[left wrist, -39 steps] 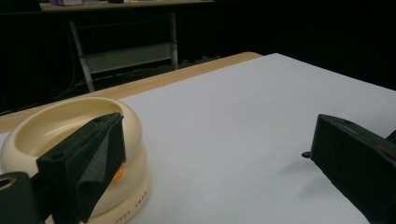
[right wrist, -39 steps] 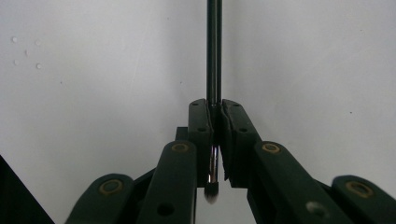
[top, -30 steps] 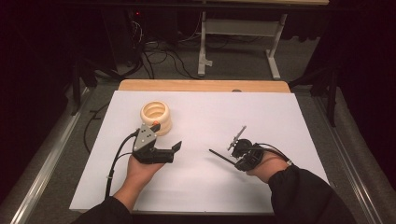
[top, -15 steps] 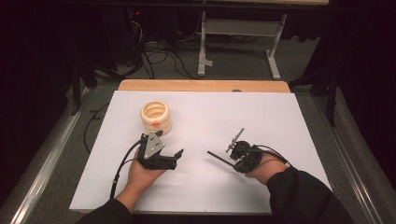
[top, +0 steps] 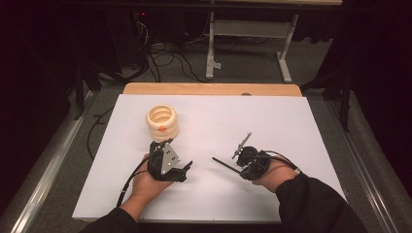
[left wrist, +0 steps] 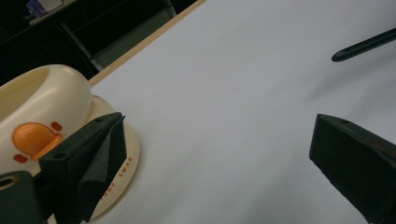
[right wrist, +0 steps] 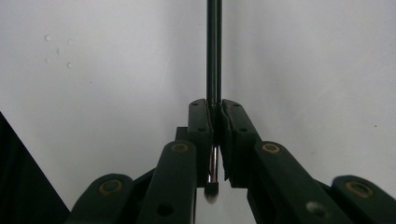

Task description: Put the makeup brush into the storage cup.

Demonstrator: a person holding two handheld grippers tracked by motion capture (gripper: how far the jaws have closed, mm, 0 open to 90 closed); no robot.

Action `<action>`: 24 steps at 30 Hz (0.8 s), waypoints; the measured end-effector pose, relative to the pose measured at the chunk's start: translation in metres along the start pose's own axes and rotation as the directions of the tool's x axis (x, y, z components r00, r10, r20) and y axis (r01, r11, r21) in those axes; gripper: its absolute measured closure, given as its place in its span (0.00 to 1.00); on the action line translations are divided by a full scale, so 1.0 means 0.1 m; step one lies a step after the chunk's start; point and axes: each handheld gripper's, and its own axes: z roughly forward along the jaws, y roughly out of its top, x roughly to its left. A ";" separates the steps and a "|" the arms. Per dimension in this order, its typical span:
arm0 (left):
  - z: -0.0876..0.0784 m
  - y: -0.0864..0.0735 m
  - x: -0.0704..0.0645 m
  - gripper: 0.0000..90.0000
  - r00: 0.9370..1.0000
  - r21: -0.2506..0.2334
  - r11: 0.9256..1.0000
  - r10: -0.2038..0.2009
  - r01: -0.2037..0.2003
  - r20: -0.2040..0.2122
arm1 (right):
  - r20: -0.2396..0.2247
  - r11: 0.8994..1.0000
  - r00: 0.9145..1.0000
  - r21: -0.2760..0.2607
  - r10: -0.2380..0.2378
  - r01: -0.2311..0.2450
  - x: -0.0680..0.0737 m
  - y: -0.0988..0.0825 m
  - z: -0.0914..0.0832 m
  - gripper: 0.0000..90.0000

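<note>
In the high view, the white sheet (top: 272, 126) covers most of the table, and a strip of the wooden table edge (top: 209, 89) shows along its far side. At the left of the centre stands the cream container (top: 162, 121), a ribbed round pot with an open top and a small orange mark on its near side. Just below it in the picture, very near but not clearly touching, is the left gripper (top: 183, 170), held in the person's left hand (top: 148, 184), which comes in from the bottom edge. Its jaws are apart and they point to the right; nothing is between them. A black cable (top: 127, 182) runs from it toward the lower left.

In the left gripper view, the container (left wrist: 44, 121) fills the lower left corner, just beside the left jaw, and the orange mark (left wrist: 36, 138) is clear there. The other jaw is at the lower right, well apart from the first. At the upper right, a dark rod tip (left wrist: 364, 45) enters the frame.

At the right of the centre in the high view, the right gripper (top: 239, 165) rests low over the sheet in the right hand (top: 272, 175). Its jaws are together, clamped on a thin dark rod (top: 222, 162) that points to the left. A grey metal end (top: 241, 144) rises toward the upper part.

In the right gripper view, the rod (right wrist: 214, 51) goes straight up from the closed pads (right wrist: 201, 126), in the middle of the frame.
</note>
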 end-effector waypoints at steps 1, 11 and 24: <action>0.00 0.00 -0.01 0.05 1.000 0.002 1.000 0.011 -0.011 -0.003 | 0.004 1.000 1.000 0.004 -0.005 0.005 0.01 0.01 -0.01 0.95; 0.01 0.01 -0.13 0.05 0.990 0.018 0.991 0.135 -0.135 -0.029 | 0.007 1.000 1.000 0.014 -0.026 0.026 0.08 0.08 -0.06 0.95; 0.00 0.02 -0.18 0.06 0.970 0.038 0.971 0.237 -0.235 -0.062 | 0.006 0.999 0.999 0.020 -0.036 0.036 0.11 0.11 -0.07 0.95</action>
